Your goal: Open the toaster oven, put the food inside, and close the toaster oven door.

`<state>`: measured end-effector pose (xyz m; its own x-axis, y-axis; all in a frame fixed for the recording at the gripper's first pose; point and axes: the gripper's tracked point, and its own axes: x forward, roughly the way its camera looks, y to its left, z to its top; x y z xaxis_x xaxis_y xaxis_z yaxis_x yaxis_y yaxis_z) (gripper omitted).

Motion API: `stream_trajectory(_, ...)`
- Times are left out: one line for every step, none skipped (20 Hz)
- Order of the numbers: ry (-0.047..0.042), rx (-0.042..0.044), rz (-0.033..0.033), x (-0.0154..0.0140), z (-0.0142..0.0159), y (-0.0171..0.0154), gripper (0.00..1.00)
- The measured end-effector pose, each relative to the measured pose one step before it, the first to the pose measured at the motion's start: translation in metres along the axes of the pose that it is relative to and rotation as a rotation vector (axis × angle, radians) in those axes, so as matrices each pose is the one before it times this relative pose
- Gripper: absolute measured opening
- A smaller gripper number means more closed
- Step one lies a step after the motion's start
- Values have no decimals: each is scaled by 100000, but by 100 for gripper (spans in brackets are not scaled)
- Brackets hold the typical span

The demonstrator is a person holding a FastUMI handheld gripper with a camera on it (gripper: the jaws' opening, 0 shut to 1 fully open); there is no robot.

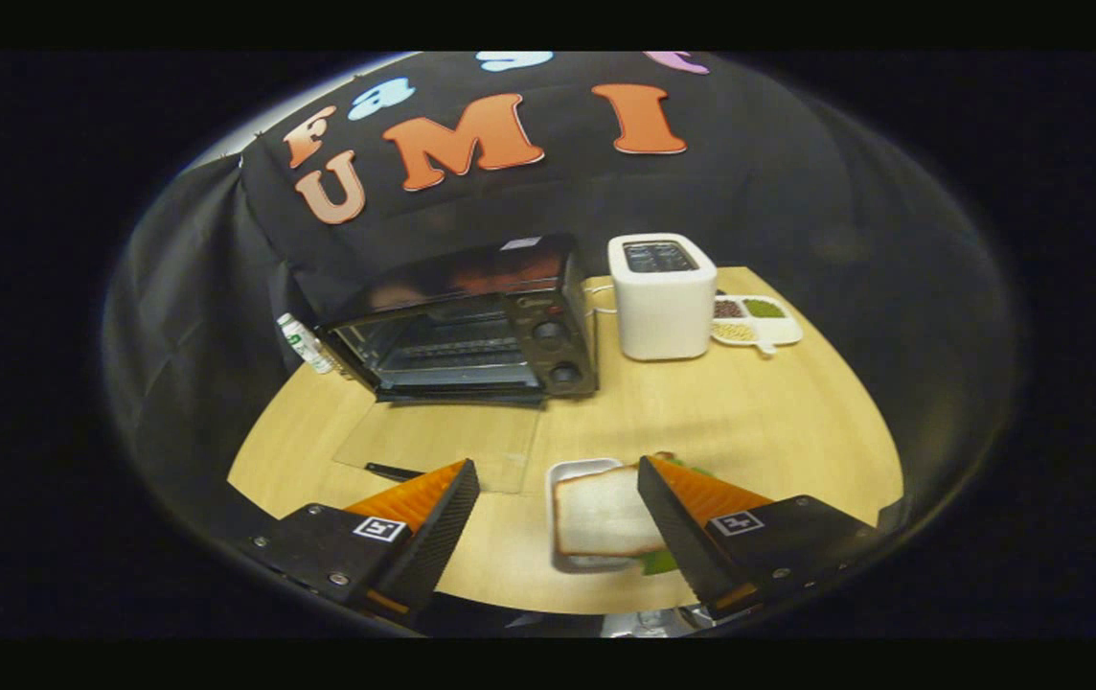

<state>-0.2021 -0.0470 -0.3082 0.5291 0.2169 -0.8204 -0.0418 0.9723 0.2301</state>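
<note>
The gripper [558, 484] is seen with its fingers spread wide apart; nothing is held between them. The left fingertip [460, 479] is positioned over bare tabletop. The right fingertip [655, 479] lies over the right edge of the sandwich [605, 513]; whether it touches the bread cannot be told.

The sandwich is found on a small white tray [567, 471], resting on the wooden table [759, 412] between the fingers, nearer the right one. White bread is seen on top, and a trace of green filling shows at its lower right corner, beside the right finger.

The oven [471, 321] is placed at the far side of the table, well beyond the fingers and somewhat left of them. Its glass door [443, 441] is observed fully lowered, lying flat on the table toward the gripper, with the dark handle [393, 471] at its near edge, just ahead of the left finger. The wire rack inside is exposed and appears bare. Two knobs are noted on the oven's right panel.

A white toaster [663, 292] stands just right of the oven. A divided dish [757, 323] with grains or beans is set beside the toaster. A small bottle [305, 343] stands at the oven's left corner.
</note>
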Motion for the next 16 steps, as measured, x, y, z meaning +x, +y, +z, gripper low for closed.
stream_trajectory(1836,-419,-3612,360,-607,-1590,99)
stream_trajectory(3485,131,-2136,414,-1142,-1092,99)
stream_trajectory(2316,708,-1604,372,-949,-1003,98)
stream_trajectory(1735,1175,159,500,-589,-547,98)
stream_trajectory(2582,1969,334,488,-490,-457,96)
stream_trajectory(2291,2684,1724,420,-389,-173,95)
stream_trajectory(2746,3158,2215,532,-575,-112,94)
stream_trajectory(2569,3067,2180,549,-471,-6,92)
stream_trajectory(2038,2964,2110,412,-485,-58,88)
stream_trajectory(1232,3990,2757,316,-156,178,86)
stream_trajectory(1885,4681,2060,326,-366,148,81)
stream_trajectory(1840,4467,1829,179,-551,40,78)
stream_trajectory(1294,4677,2563,188,-294,383,73)
stream_trajectory(711,3732,1331,16,-166,466,66)
stream_trajectory(1210,3257,2483,57,-176,505,60)
stream_trajectory(1169,2275,1462,-10,-315,332,57)
